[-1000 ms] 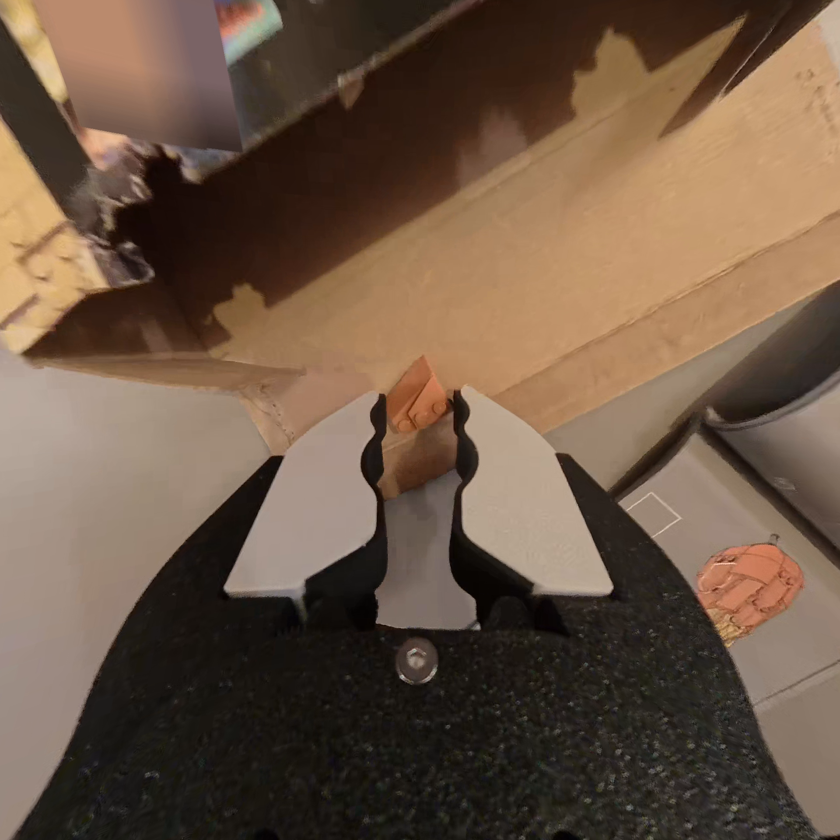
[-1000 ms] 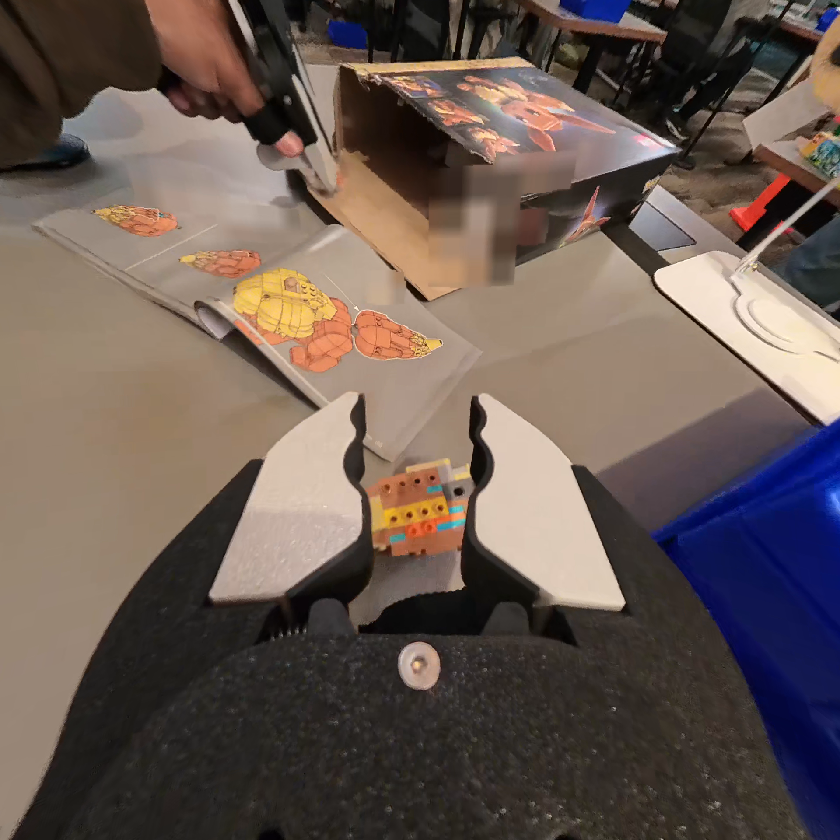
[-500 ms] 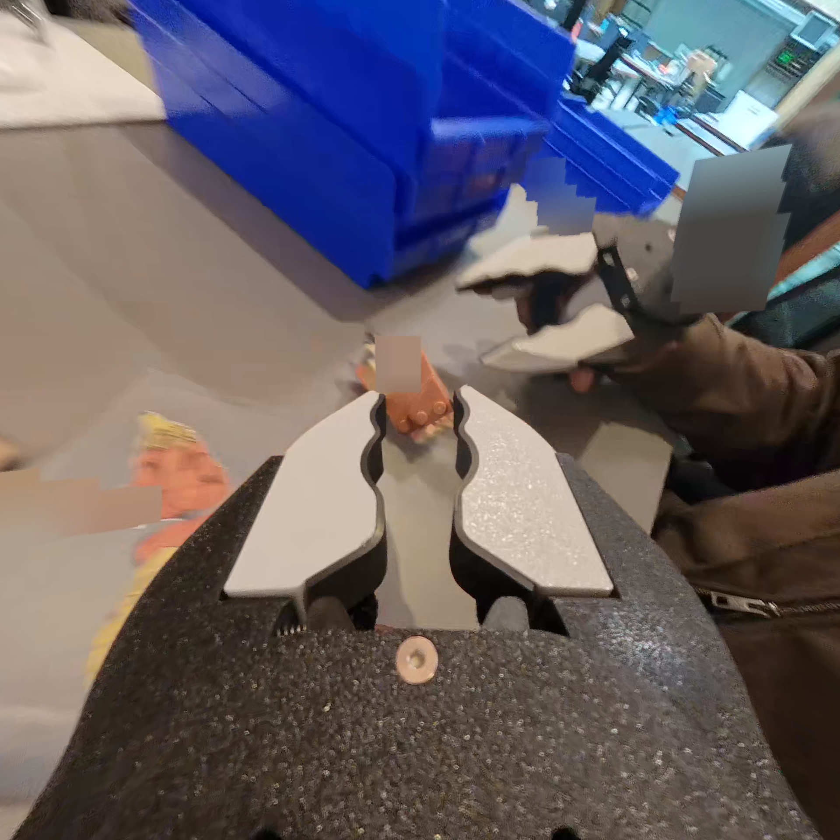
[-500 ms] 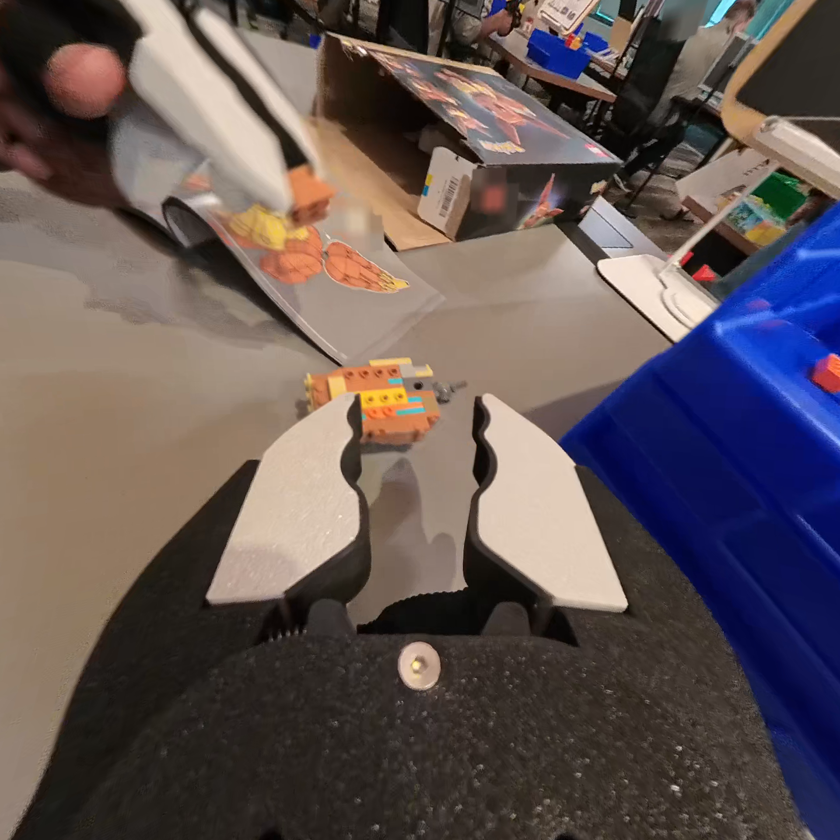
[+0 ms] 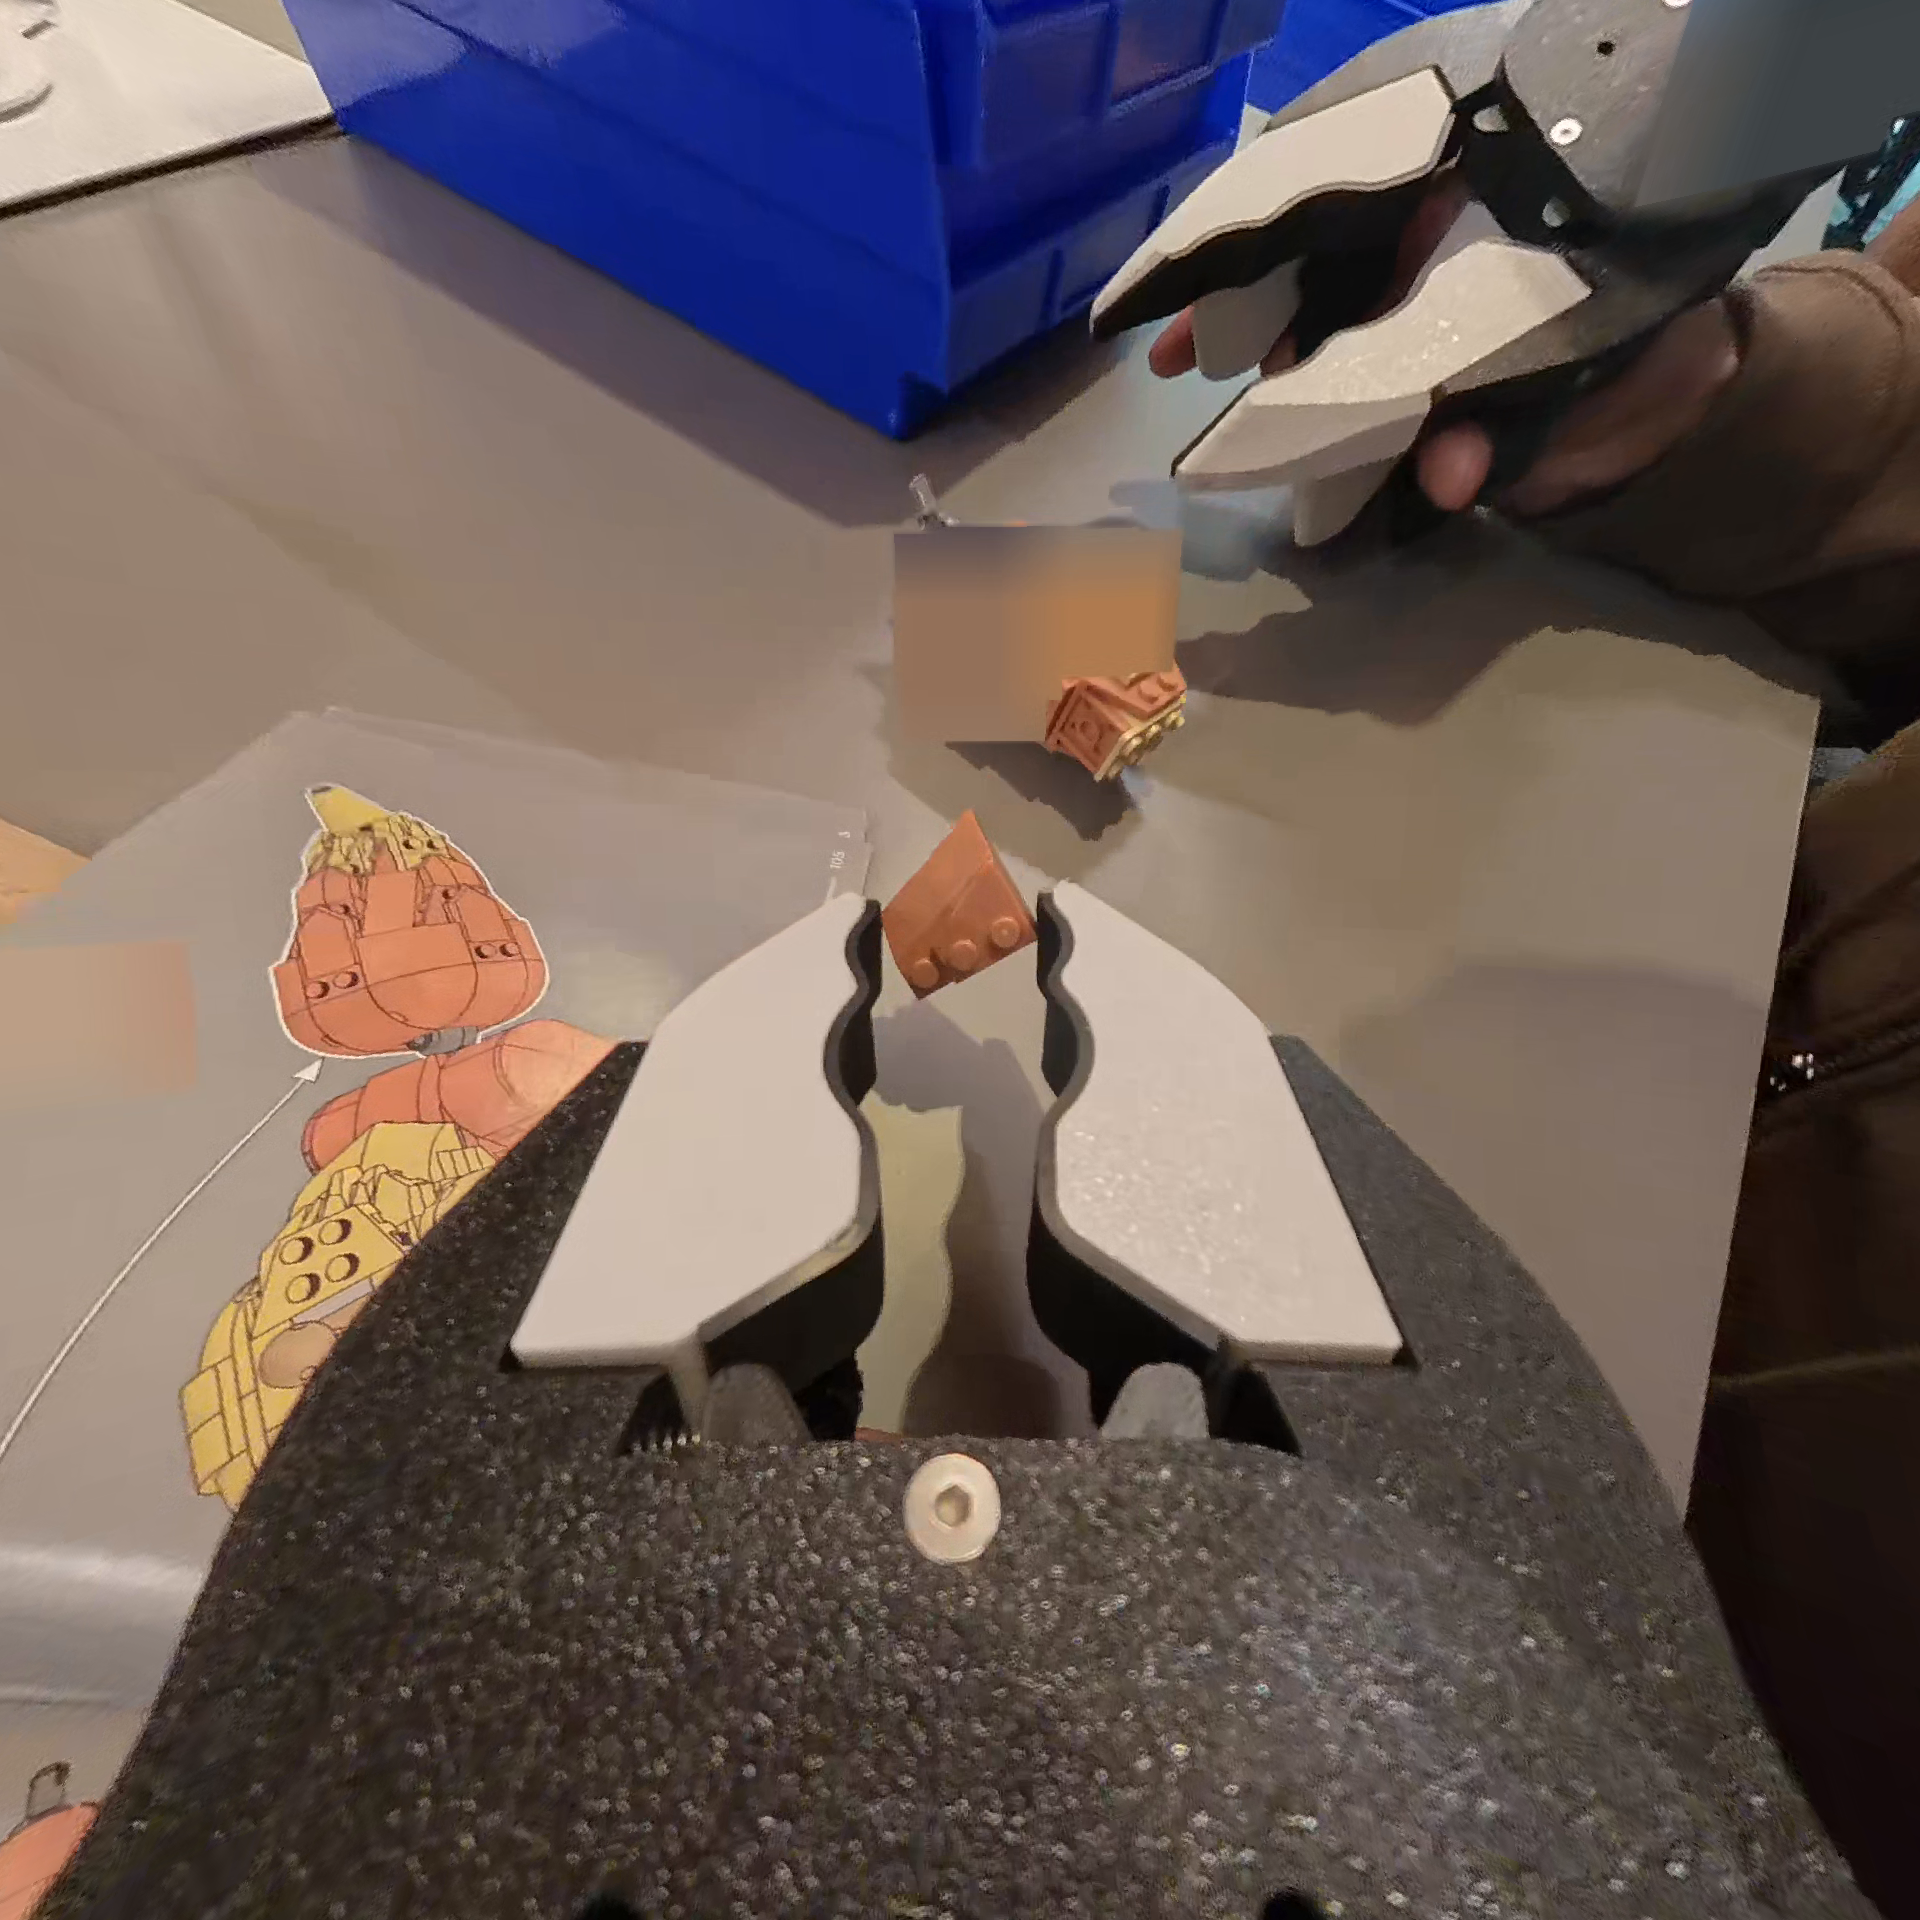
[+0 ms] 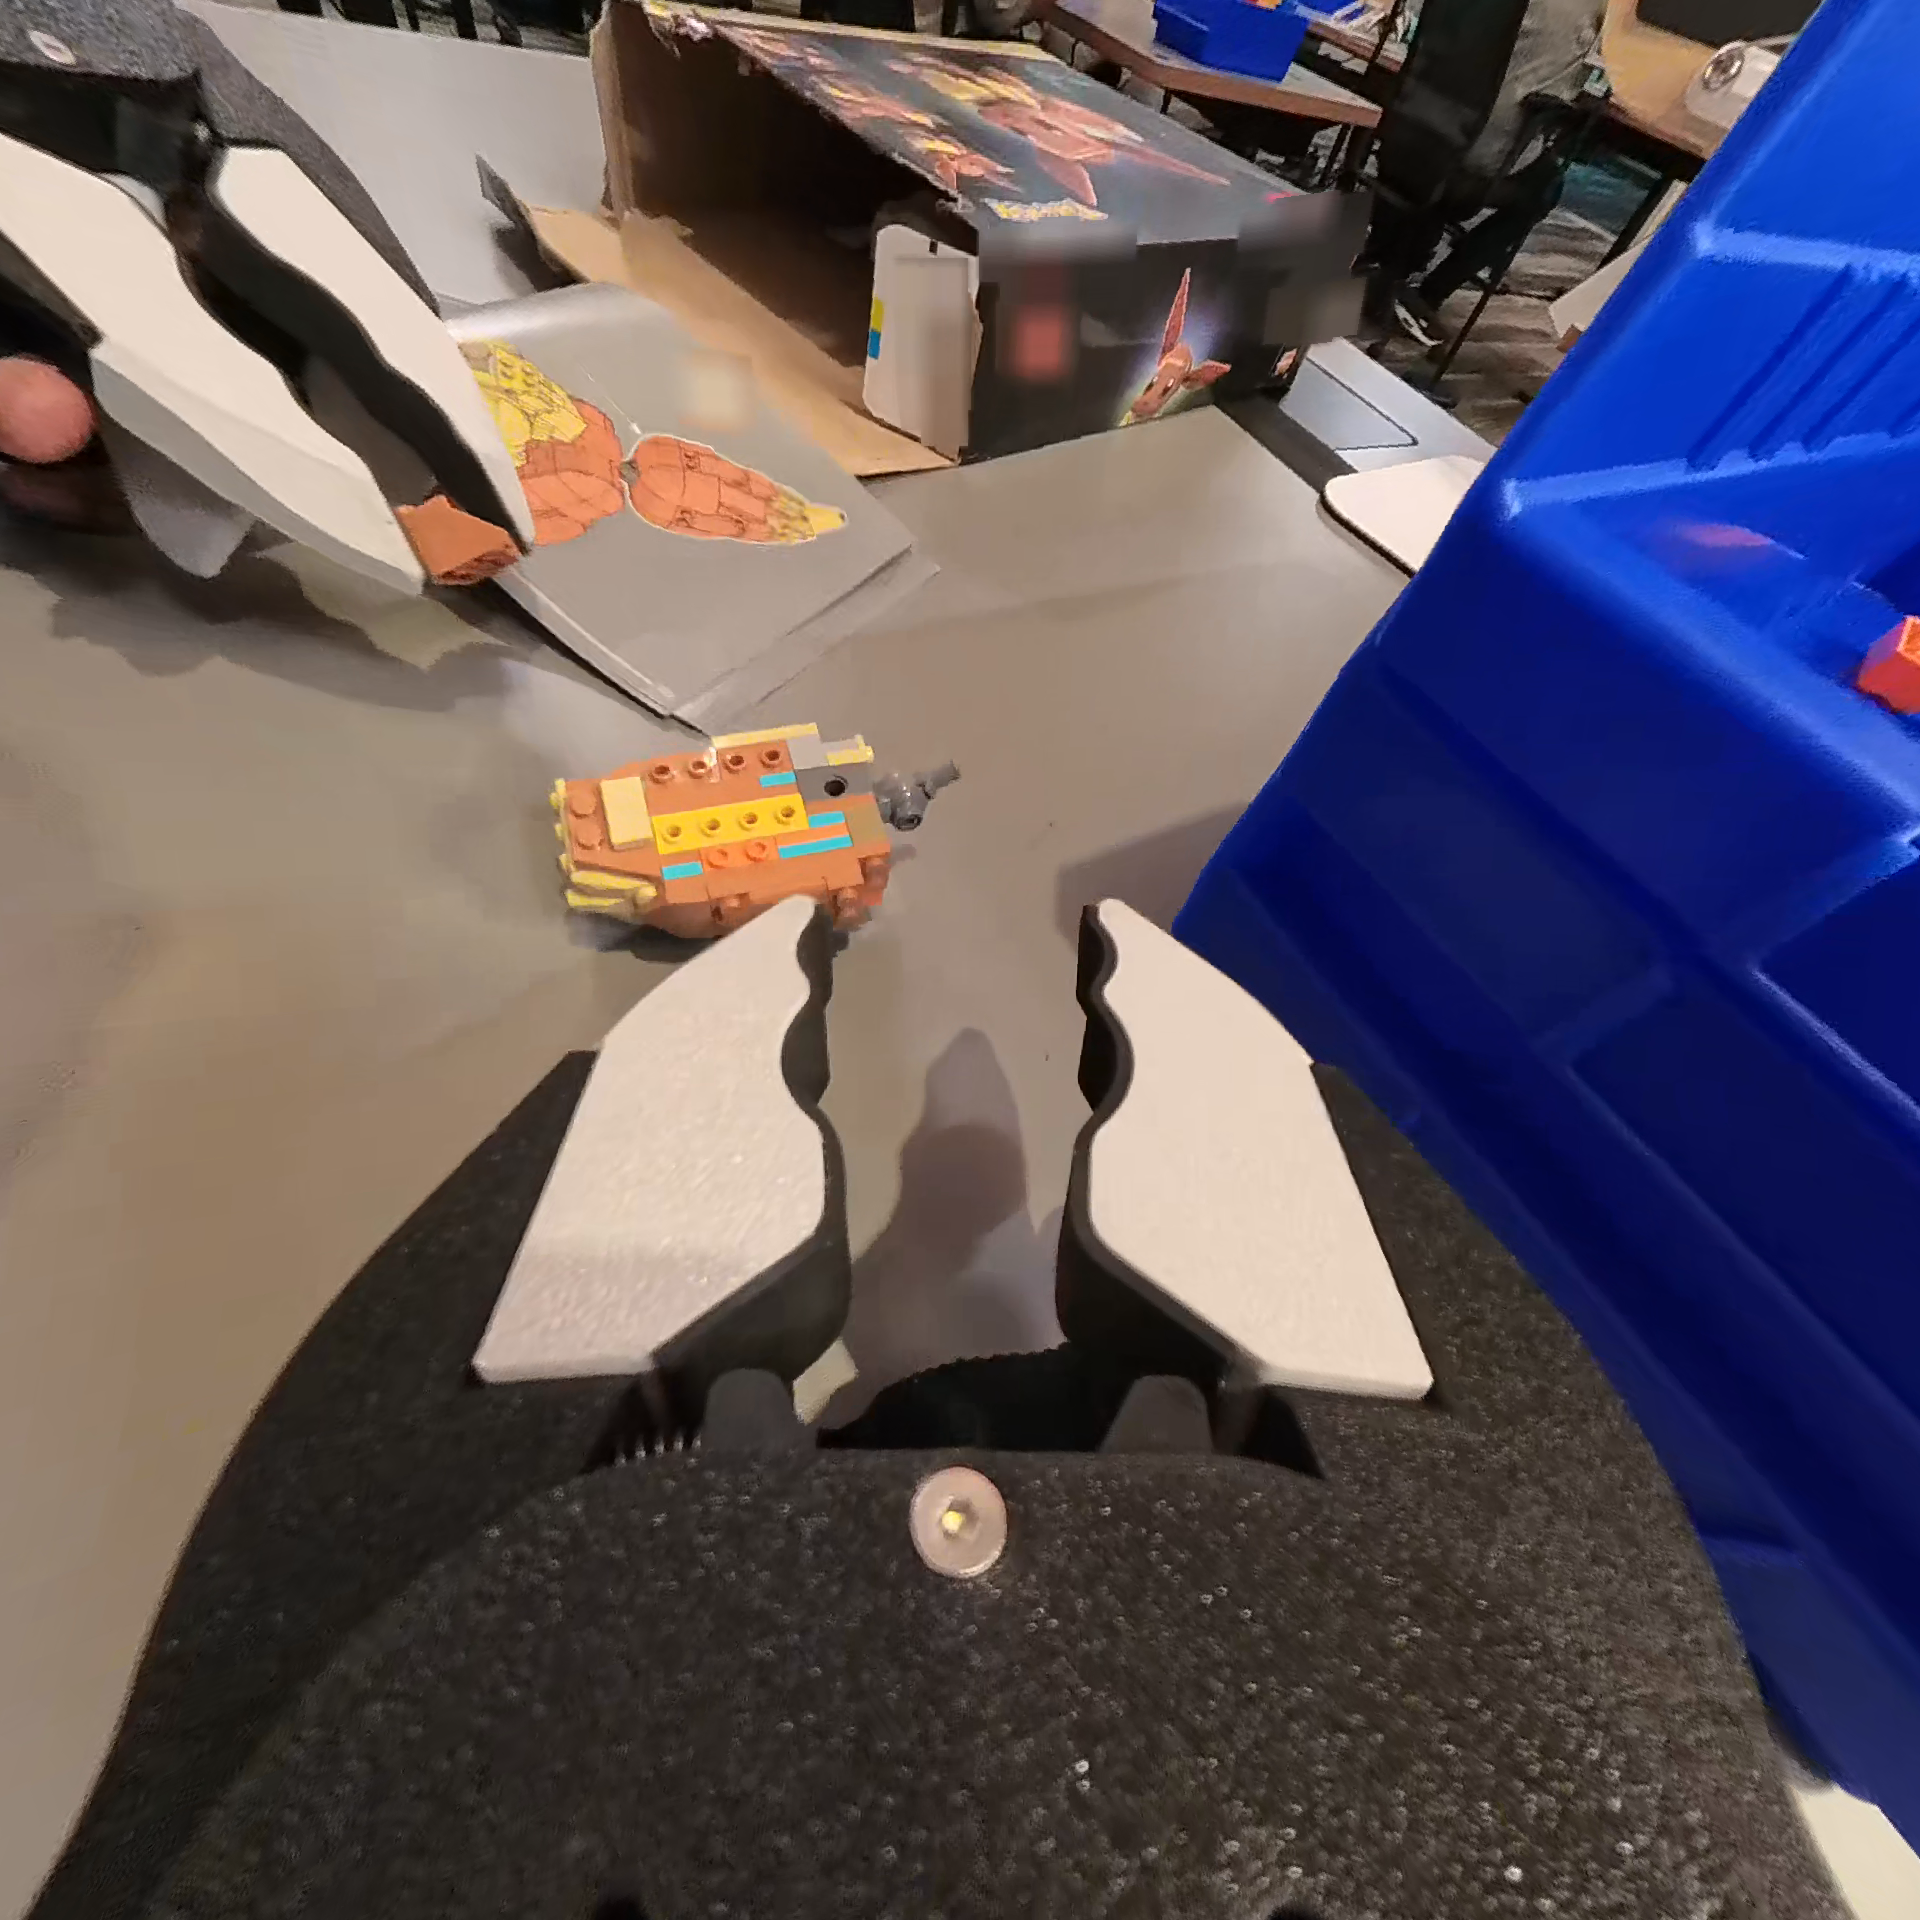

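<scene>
My left gripper [image 5: 956, 914] is shut on a small brown wedge brick [image 5: 961, 925] at its fingertips, held above the grey table. A partly built brick model [image 5: 1117, 722], brown with yellow, orange and teal parts, lies on the table just beyond it, partly under a blur patch. In the right wrist view the model [image 6: 727, 831] lies just ahead and left of my right gripper [image 6: 951, 920], which is open and empty, its left fingertip close to the model. The left gripper [image 6: 416, 520] shows there at upper left with the brown brick [image 6: 462, 540].
An open instruction booklet [image 6: 707, 582] lies left of the model. A torn-open cardboard set box [image 6: 935, 208] stands behind it. A large blue bin [image 6: 1610, 727] stands close on the right. A person's sleeve [image 5: 1849, 1143] is at the table's right edge.
My left gripper swung from the cardboard box to near the model, still holding the brown brick. My right gripper let go of the model, which now lies on the table, and drew back.
</scene>
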Action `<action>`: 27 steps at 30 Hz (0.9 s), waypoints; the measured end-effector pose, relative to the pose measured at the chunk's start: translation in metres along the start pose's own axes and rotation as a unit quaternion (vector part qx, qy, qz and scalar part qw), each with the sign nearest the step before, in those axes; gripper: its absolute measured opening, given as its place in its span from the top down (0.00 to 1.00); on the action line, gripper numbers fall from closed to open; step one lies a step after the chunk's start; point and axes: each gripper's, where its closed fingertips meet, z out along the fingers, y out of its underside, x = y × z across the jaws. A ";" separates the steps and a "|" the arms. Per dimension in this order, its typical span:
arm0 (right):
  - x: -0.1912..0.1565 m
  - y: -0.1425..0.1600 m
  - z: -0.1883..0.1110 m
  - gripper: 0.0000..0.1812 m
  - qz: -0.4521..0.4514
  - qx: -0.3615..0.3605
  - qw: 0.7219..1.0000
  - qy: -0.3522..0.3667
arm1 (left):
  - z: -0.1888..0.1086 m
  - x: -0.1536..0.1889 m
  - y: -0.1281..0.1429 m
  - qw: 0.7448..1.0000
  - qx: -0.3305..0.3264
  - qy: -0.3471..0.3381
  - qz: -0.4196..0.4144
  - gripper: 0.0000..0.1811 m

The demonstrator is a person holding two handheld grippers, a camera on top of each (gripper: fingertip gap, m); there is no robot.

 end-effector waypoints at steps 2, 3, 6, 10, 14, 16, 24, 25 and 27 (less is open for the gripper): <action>-0.002 -0.002 0.000 0.75 0.000 0.006 1.000 -0.003 | -0.004 -0.010 0.005 1.000 -0.013 -0.013 0.007 0.84; -0.003 -0.002 0.000 0.75 -0.003 0.006 1.000 -0.004 | -0.005 -0.015 0.006 1.000 -0.018 -0.018 0.015 0.84; -0.006 -0.005 -0.002 0.75 -0.017 0.017 1.000 0.002 | -0.010 -0.017 0.006 0.999 -0.012 -0.014 0.031 0.84; -0.006 -0.013 -0.010 0.77 -0.032 0.048 0.998 0.025 | -0.014 0.004 -0.009 1.000 0.019 0.008 0.010 0.84; -0.007 -0.028 -0.017 0.77 -0.034 0.094 0.994 0.042 | -0.015 0.026 -0.041 0.998 0.056 0.012 0.011 0.84; -0.006 -0.037 -0.018 0.77 -0.038 0.120 0.991 0.053 | -0.013 0.033 -0.070 0.996 0.091 0.013 0.011 0.84; 0.025 -0.098 -0.013 0.74 -0.137 0.226 0.957 0.124 | 0.032 -0.020 -0.210 0.959 0.272 -0.024 0.078 0.85; 0.034 -0.100 -0.009 0.73 -0.131 0.227 0.955 0.135 | 0.041 -0.032 -0.214 0.957 0.277 -0.034 0.077 0.85; 0.047 -0.097 -0.002 0.73 -0.119 0.228 0.955 0.146 | 0.052 -0.046 -0.215 0.955 0.289 -0.028 0.059 0.85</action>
